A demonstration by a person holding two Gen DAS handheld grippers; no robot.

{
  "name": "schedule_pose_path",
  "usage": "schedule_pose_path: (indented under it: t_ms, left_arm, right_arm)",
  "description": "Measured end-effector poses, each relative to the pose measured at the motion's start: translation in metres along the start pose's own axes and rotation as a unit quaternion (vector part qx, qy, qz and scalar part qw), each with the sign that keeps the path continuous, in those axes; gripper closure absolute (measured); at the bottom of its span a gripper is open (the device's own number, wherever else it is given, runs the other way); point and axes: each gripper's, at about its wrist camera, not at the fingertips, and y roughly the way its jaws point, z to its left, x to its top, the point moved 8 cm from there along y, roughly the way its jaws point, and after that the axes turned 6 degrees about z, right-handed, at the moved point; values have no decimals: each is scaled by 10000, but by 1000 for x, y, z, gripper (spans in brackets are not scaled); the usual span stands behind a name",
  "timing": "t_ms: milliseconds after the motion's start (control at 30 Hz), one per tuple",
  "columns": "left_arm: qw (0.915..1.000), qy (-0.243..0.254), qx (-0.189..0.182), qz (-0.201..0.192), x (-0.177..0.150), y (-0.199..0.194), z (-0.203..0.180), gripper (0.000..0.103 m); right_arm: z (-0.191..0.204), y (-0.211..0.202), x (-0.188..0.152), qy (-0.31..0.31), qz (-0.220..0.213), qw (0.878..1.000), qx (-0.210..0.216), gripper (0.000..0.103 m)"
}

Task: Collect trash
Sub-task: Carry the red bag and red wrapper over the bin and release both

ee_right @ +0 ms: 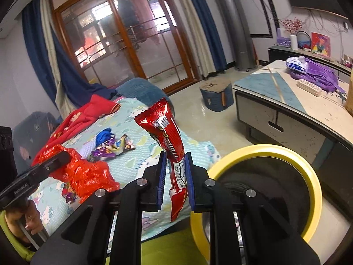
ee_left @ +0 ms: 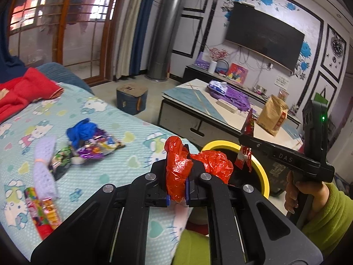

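My left gripper (ee_left: 177, 176) is shut on a crumpled red plastic bag (ee_left: 176, 167), held over the bed's near edge beside the yellow-rimmed bin (ee_left: 263, 172). My right gripper (ee_right: 175, 176) is shut on a red snack wrapper (ee_right: 167, 137), just left of the bin (ee_right: 315, 183). In the left wrist view the right gripper (ee_left: 247, 145) holds the wrapper (ee_left: 243, 156) over the bin's mouth. The red bag also shows in the right wrist view (ee_right: 88, 174). More wrappers (ee_left: 97, 145) and a blue bag (ee_left: 81, 130) lie on the bedspread (ee_left: 123, 121).
A lilac cloth (ee_left: 44, 165) and candy wrappers (ee_left: 42, 212) lie at the bed's left. A red blanket (ee_left: 22, 90) is at the far end. A coffee table (ee_left: 198, 101) with a brown paper bag (ee_left: 272, 114) stands beyond the bin. A blue stool (ee_left: 131, 99) is on the floor.
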Motion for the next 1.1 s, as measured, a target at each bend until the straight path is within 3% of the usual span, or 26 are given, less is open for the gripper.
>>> schedule_pose_path:
  t_ms: [567, 1100]
  left_arm:
    - [9956, 814, -369, 274, -6, 59, -78, 99]
    - [9850, 1355, -558, 911, -39, 120, -124, 98]
  right_arm:
    - [-69, -25, 3, 756, -236, 9966, -243, 86]
    - [-130, -12, -20, 1426, 1, 9882, -565, 81]
